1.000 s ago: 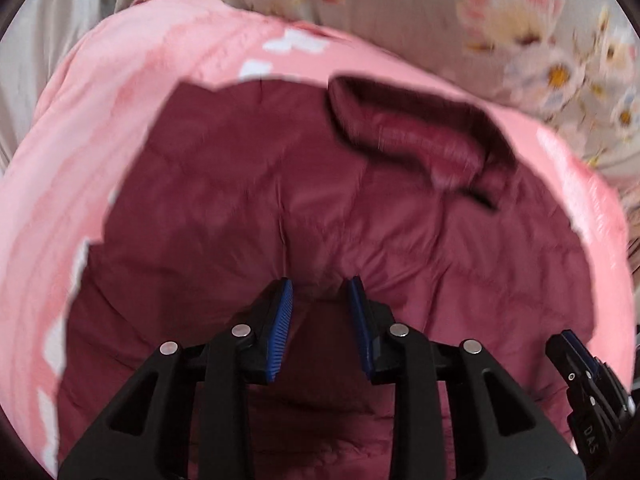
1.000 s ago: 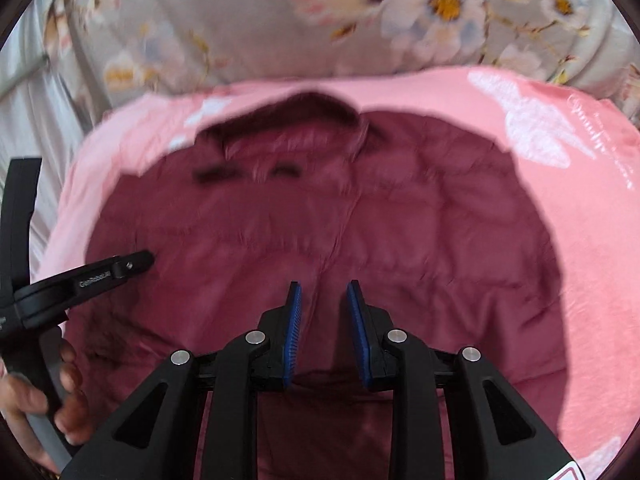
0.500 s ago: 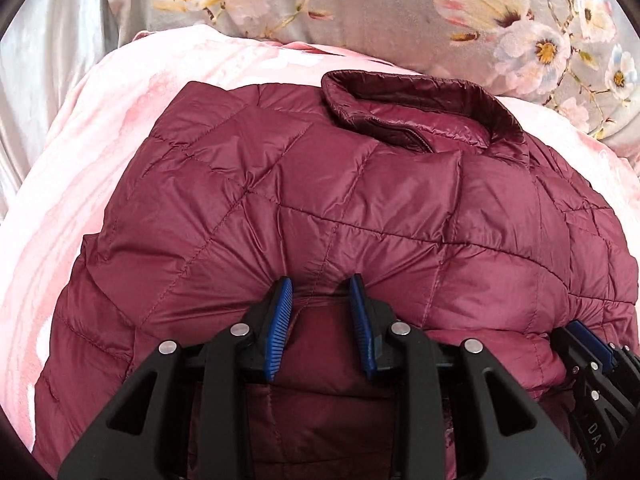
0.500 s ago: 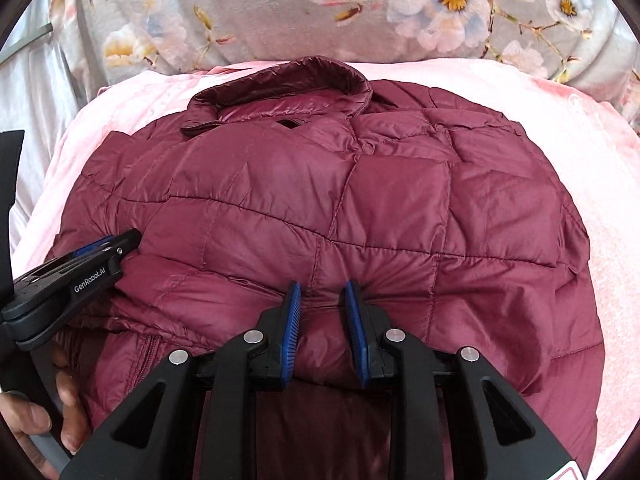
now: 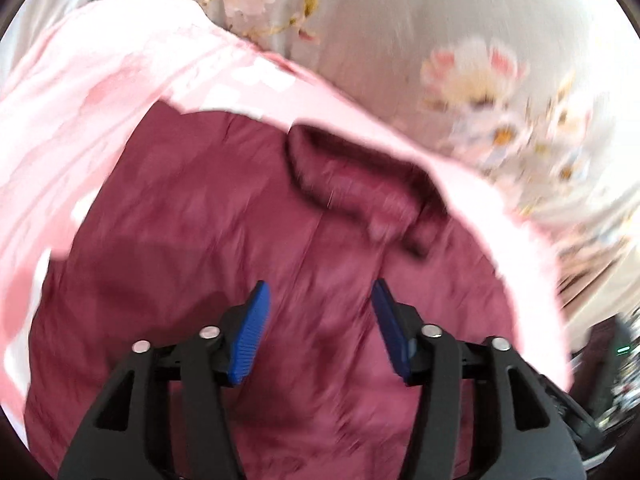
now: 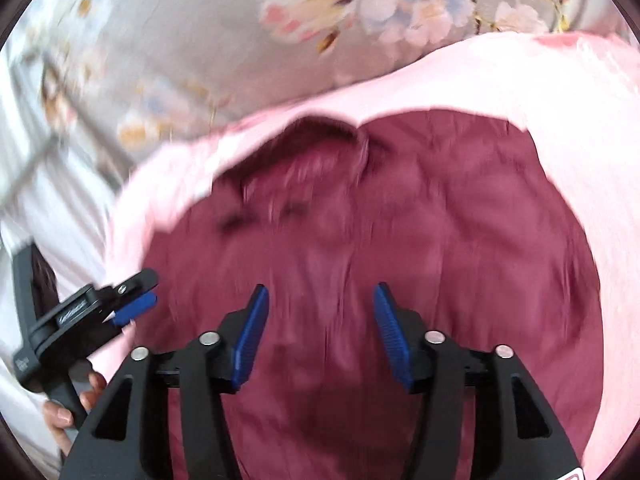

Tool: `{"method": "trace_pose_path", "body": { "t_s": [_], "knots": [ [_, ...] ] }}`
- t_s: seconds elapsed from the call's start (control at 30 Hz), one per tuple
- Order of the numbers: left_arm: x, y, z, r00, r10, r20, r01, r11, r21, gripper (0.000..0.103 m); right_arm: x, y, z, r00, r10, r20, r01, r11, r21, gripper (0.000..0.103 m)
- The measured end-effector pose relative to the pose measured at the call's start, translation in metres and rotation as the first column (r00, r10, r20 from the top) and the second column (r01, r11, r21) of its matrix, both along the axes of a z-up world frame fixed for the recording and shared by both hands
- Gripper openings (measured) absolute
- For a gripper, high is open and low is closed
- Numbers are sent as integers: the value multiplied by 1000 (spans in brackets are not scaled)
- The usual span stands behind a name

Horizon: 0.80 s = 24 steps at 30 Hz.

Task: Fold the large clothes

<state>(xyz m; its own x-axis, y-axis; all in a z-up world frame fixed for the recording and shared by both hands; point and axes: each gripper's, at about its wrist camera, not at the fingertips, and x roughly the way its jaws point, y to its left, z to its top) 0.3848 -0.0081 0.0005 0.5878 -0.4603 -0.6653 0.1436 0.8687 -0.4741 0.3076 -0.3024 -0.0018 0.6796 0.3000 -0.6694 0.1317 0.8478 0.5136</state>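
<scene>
A maroon quilted puffer jacket [image 5: 208,232] lies spread on a pink blanket [image 5: 80,92], collar [image 5: 360,176] at the far side. It also shows in the right wrist view [image 6: 440,240], with its collar [image 6: 316,148] at the far end. My left gripper [image 5: 320,328] is open and empty above the jacket's lower part. My right gripper [image 6: 320,328] is open and empty above the jacket as well. The left gripper also shows at the left of the right wrist view [image 6: 132,300]. Both views are motion-blurred.
A grey floral bedspread [image 6: 200,40] lies beyond the pink blanket [image 6: 540,80]. A hand [image 6: 64,412] holds the left gripper's handle at the lower left. Dark clutter [image 5: 612,360] sits at the right edge of the left wrist view.
Both grippers have opened and let go of the jacket fold they pinched. Both have pulled back and up, and the jacket now lies farther away.
</scene>
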Motion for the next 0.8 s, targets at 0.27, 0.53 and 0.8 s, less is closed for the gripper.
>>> {"method": "trace_pose_path", "body": {
  "t_s": [0.27,0.53,0.8],
  "knots": [
    [117,-10,-47,960,-41,-276,-26,972,-235,58,99,-16,-19,995,-61,-77,61,998,-8,64],
    [129,-25,-63,947,-85,-309,-25,942,-334,10,127,18,-26,990,117,-81,-113,993,43,14],
    [105,-21,-33,984,-62,-166,34,985,-168,9,105,8,11,993,90,75,-93,995,44,8]
  ]
}}
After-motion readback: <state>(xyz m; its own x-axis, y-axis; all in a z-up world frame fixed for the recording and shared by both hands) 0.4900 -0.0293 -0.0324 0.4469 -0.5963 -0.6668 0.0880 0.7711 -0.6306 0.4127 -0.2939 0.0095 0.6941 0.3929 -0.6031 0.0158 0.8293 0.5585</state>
